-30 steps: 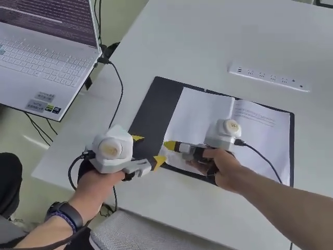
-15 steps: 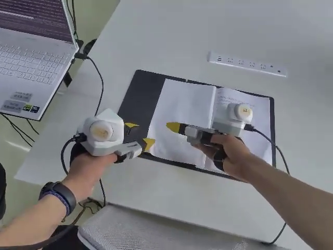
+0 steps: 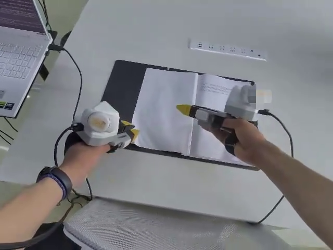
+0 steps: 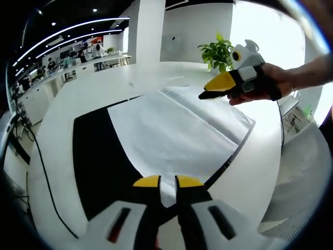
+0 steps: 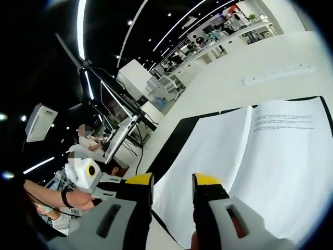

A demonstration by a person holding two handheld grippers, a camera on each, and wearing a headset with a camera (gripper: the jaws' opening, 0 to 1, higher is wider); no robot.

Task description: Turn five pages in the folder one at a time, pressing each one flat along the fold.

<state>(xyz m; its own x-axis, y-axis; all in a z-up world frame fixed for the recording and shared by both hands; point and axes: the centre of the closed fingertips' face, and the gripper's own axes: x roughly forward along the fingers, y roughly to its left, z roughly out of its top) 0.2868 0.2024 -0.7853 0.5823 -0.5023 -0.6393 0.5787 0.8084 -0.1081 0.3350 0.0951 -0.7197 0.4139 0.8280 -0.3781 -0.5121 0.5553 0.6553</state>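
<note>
the open folder (image 3: pixel 122 86) is laid flat on the table (image 3: pixel 156 31), its fold (image 3: pixel 193 117) running away from the person just beside the part-open, empty right gripper (image 3: pixel 183 110), the nearer one, while the left gripper (image 3: pixel 133 133), almost closed at the near-left edge, cannot be judged as holding paper.

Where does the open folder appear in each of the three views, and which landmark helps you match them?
Head view: the folder lies open in the middle of the picture.
Left gripper view: the folder spreads across the middle, black cover at left.
Right gripper view: the folder takes the centre and right.
Shared landmark: the blank white page beside the black cover.
</note>
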